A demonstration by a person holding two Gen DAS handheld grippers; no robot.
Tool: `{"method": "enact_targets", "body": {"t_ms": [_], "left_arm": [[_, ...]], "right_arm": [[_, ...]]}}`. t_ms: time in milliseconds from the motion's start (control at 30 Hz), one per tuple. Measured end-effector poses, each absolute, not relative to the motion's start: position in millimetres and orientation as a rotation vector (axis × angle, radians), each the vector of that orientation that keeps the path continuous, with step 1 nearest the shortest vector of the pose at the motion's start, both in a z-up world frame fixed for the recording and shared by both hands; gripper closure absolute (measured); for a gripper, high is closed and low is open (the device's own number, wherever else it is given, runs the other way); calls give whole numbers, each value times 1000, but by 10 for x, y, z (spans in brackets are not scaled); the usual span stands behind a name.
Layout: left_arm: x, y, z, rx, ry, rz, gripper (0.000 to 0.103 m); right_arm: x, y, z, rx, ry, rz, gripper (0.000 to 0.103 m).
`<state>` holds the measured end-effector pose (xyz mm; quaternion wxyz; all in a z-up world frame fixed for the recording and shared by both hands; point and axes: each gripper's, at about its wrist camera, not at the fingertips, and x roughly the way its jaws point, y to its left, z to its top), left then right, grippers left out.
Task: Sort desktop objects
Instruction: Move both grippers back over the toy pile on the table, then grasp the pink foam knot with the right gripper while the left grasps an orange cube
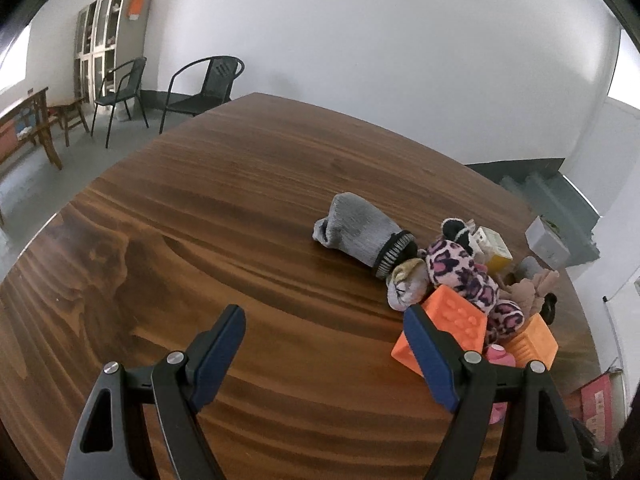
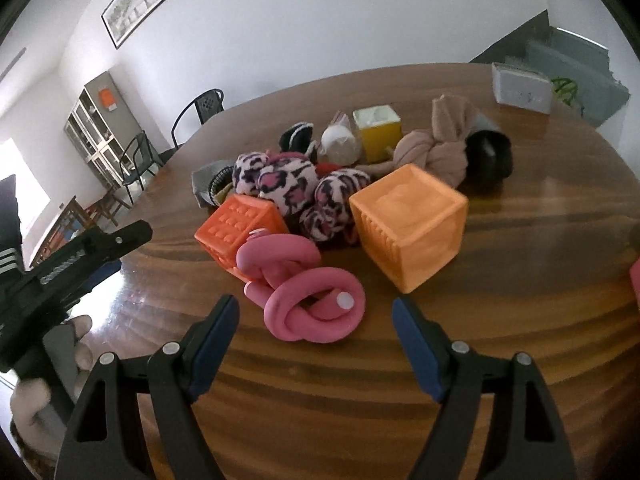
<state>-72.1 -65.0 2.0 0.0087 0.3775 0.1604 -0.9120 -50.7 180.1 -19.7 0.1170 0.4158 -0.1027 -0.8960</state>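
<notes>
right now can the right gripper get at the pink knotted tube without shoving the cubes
Probably yes. The right gripper is open, and the pink knotted tube lies nearest it at the pile's front edge, with bare table between. One loop touches the red-orange cube, so it may nudge.

Pink knotted tube: in the left wrist view mostly hidden behind the left gripper's right finger.
Far orange cube: partly covered by the leopard plush.
Grey sock: in the right wrist view only a sliver shows behind the plush.
Pink object: cut off by the right edge; kind cannot be told.
White box: markings too blurred to read.
</notes>
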Motion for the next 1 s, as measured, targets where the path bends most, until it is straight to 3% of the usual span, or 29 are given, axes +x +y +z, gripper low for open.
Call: {"method": "enact_targets", "body": {"t_ms": [467,533,733,1000], "left_arm": [[-728,-552,-23,1239,487,-2866,20],[-738,-545,-36,1245,477,-2866,20],[-721,-458,-38,1206,449,-2925,20],[-761,-172,-151,1232,283,-3010,20]], "right_arm": [[-669,1635,-381,1277,-196,-2630,21],[-665,1643,-395,1294,-155,-2637,36],[-574,1712,-345,1295,-101,-2674,36],[-505,2077,-360,1331,-232,-2750,36]]}}
